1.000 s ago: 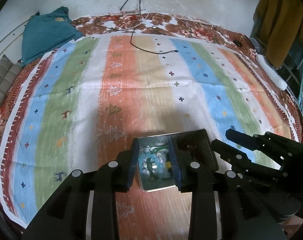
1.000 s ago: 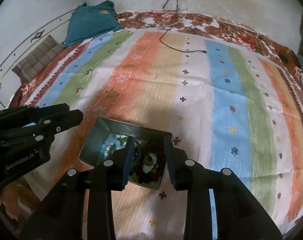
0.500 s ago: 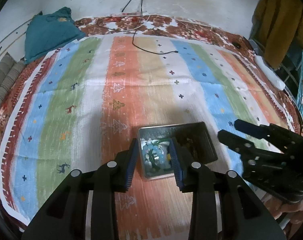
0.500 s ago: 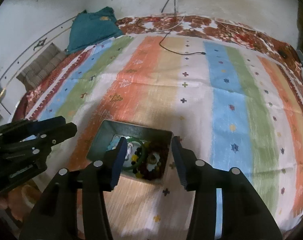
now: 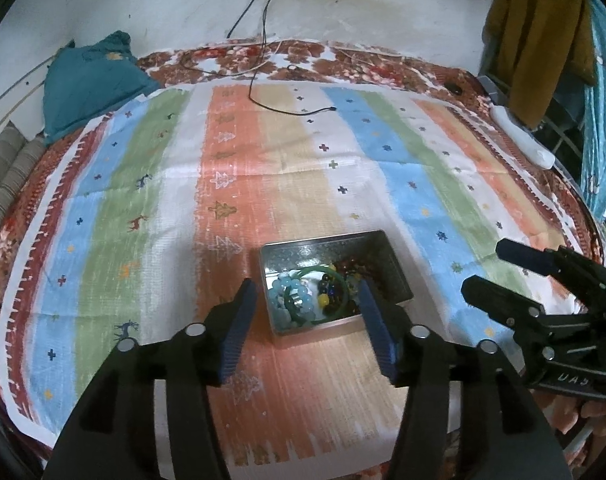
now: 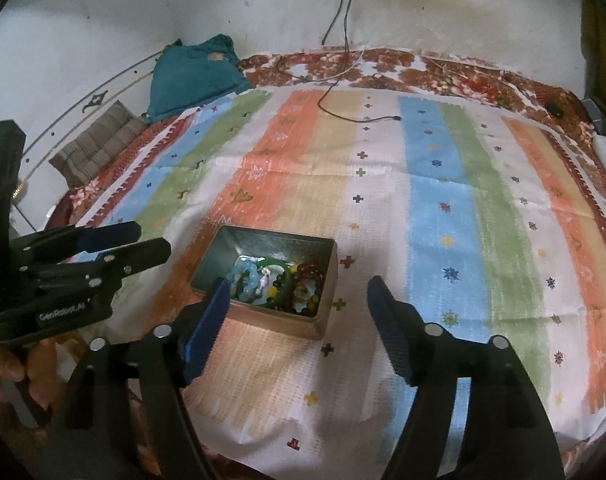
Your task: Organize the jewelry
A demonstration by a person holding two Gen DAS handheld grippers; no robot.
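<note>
Striped bedcover (image 5: 263,168) carries the metal tin (image 5: 391,264), its tangled bracelets (image 6: 279,284) heaped inside. Left gripper (image 5: 307,312) and right gripper (image 6: 299,308), empty, have just been opening; a grab risks snagging several strands or tipping the tin.

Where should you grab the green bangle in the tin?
Probably by its rim, from above. The green bangle lies roughly flat on the beads inside the metal tin, so one of the open fingers can slip inside the ring and one outside.
</note>
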